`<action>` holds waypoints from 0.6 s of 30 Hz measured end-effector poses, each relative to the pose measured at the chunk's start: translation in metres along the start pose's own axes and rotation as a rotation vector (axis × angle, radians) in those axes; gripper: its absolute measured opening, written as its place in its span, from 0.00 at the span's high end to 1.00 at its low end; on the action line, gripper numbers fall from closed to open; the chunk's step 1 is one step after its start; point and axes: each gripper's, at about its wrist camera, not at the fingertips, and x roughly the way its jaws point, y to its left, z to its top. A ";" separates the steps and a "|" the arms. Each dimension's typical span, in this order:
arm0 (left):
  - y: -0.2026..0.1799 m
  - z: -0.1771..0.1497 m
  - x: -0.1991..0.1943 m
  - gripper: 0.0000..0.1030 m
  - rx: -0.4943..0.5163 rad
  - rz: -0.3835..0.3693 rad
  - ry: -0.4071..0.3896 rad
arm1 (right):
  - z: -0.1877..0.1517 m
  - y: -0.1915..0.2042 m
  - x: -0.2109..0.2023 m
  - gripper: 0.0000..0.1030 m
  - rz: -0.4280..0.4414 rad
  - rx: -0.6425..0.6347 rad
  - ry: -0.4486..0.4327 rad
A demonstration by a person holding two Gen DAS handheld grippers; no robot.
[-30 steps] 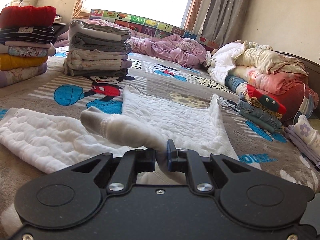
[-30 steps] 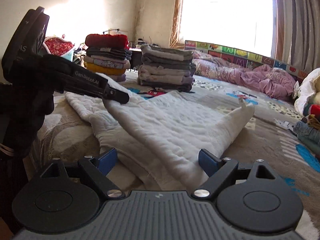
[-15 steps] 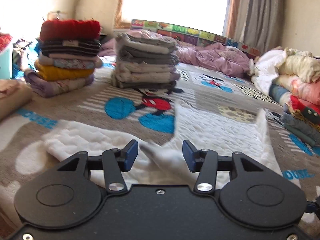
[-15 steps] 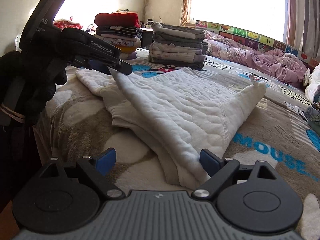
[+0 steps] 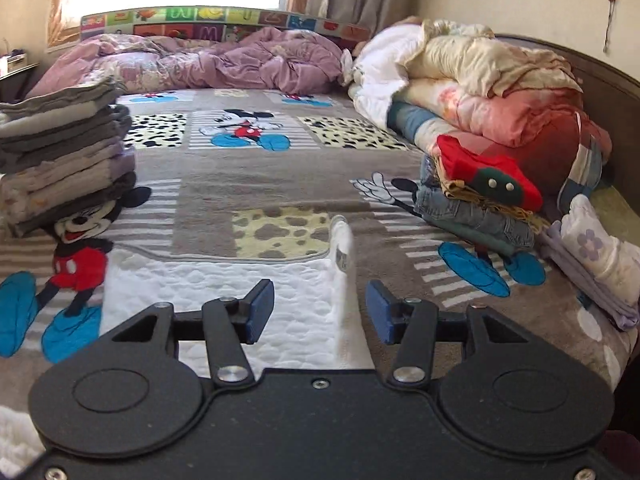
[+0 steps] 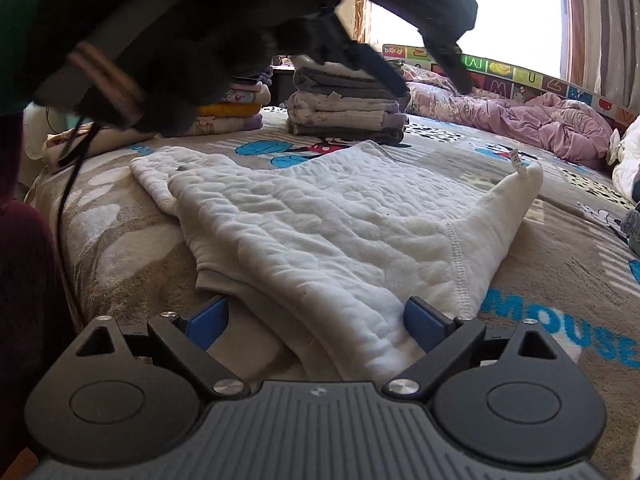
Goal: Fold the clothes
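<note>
Right wrist view: white quilted garment stretches left-to-right between wide-spread right hand-held gripper fingers.

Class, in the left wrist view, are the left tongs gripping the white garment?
No: the left tongs stand open above the white garment.
</note>
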 end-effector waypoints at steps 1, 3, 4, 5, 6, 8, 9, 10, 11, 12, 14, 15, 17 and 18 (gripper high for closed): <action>-0.006 0.007 0.018 0.52 0.015 -0.004 0.027 | -0.001 0.000 0.000 0.05 0.005 0.003 0.003; -0.015 0.015 0.050 0.52 0.042 0.012 0.070 | -0.002 -0.002 -0.001 0.04 0.015 0.009 0.003; -0.017 0.018 0.063 0.52 0.040 0.024 0.081 | -0.003 -0.002 -0.002 0.04 0.019 0.011 0.003; -0.016 0.020 0.076 0.58 0.039 0.024 0.099 | -0.004 -0.003 -0.002 0.04 0.024 0.014 0.003; -0.014 0.022 0.087 0.80 0.037 0.034 0.111 | -0.004 -0.004 -0.003 0.04 0.029 0.016 0.003; -0.005 0.022 0.098 0.92 0.007 0.053 0.133 | -0.006 -0.005 -0.004 0.03 0.038 0.022 0.003; 0.000 0.022 0.104 0.94 -0.009 0.063 0.145 | -0.006 -0.005 -0.004 0.03 0.043 0.024 0.003; 0.004 0.022 0.109 0.94 -0.024 0.073 0.156 | -0.007 -0.006 -0.005 0.03 0.048 0.027 0.003; 0.011 0.020 0.109 0.94 -0.058 0.072 0.155 | -0.008 -0.007 -0.006 0.03 0.052 0.030 0.003; 0.019 0.017 0.106 0.95 -0.094 0.077 0.150 | -0.008 -0.007 -0.006 0.03 0.057 0.033 0.003; 0.031 0.010 0.101 0.95 -0.146 0.092 0.139 | -0.008 -0.009 -0.006 0.03 0.065 0.040 0.002; 0.037 0.005 0.099 0.95 -0.168 0.107 0.135 | -0.008 -0.010 -0.006 0.03 0.068 0.043 0.002; 0.044 -0.002 0.098 0.95 -0.204 0.142 0.134 | -0.008 -0.009 -0.006 0.01 0.073 0.050 0.003; 0.046 -0.006 0.101 0.95 -0.216 0.158 0.143 | -0.007 -0.009 -0.005 0.01 0.073 0.050 0.004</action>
